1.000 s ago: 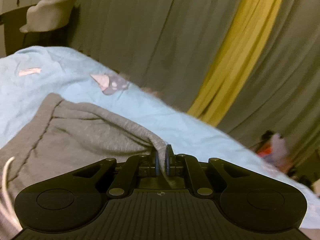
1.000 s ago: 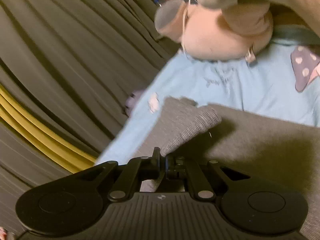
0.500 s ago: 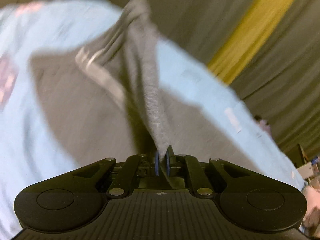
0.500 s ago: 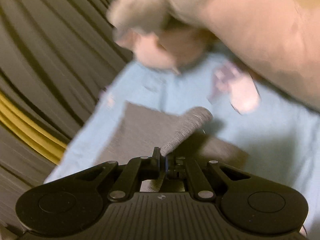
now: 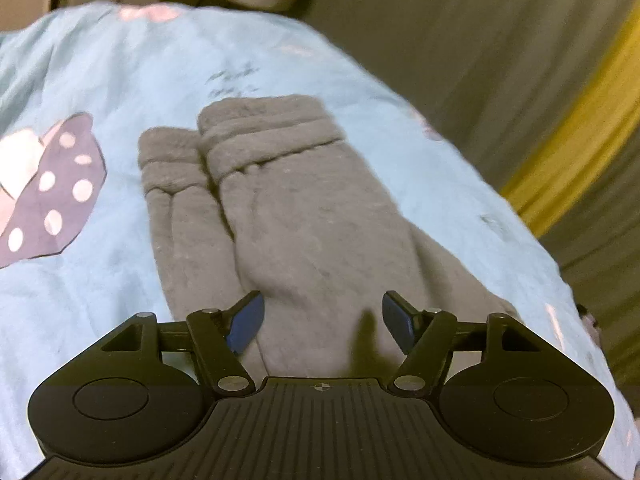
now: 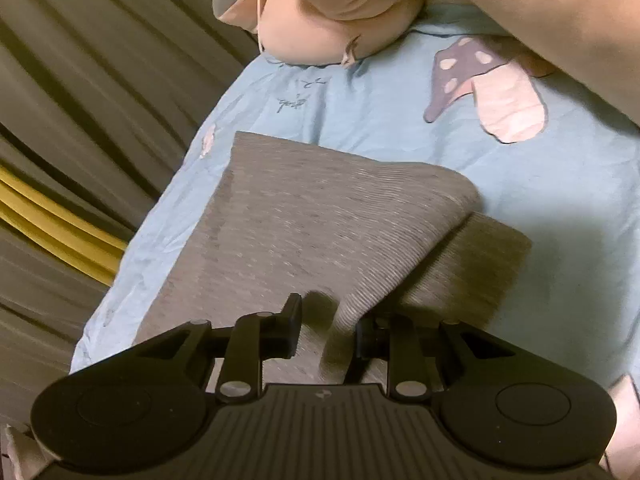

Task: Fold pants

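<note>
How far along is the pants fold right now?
Done: the grey pants lie doubled on the blue sheet, cuffs stacked at the far end. In hand: the left gripper is opening with nothing pinched; the right gripper is opening, the ribbed waistband between its pads. Left: probably another fold and smoothing.

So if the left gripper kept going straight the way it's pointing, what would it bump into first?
Most likely the grey pants. The left gripper points down at them with its jaws opening, nothing between them, and the folded legs fill the path ahead. Depth is hard to judge here, but nothing else stands in the way.
</note>
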